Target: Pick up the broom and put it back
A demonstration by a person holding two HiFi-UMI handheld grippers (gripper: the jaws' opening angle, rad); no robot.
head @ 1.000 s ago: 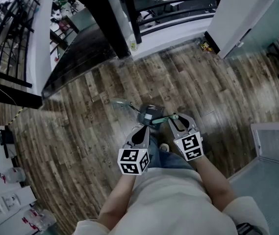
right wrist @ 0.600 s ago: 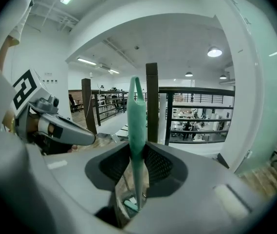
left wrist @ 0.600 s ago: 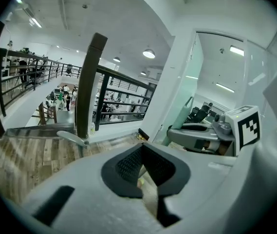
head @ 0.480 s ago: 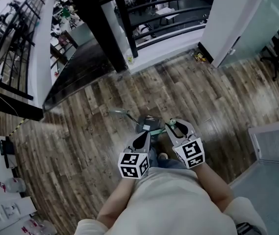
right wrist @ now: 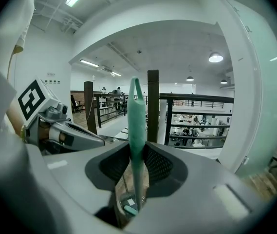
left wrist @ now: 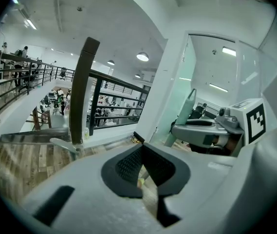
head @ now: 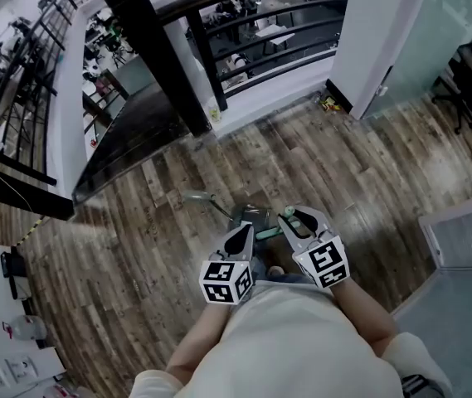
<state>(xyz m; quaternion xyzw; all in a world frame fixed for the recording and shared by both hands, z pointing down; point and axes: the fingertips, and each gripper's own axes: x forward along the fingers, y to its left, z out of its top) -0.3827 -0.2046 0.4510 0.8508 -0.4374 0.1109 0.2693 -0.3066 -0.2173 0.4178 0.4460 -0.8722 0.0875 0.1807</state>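
Bright ceiling lights (right wrist: 215, 57), strong fisheye distortion, dark vignetted corners, blurred foreground

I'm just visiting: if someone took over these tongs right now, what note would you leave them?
Left tongs: shut, empty, beside the right.
Right tongs: shut on the green broom handle, which stands upright between them, above the wooden floor.
Done: broom gripped.
To do: carry it to its place and set it down; these views don't show where that is.
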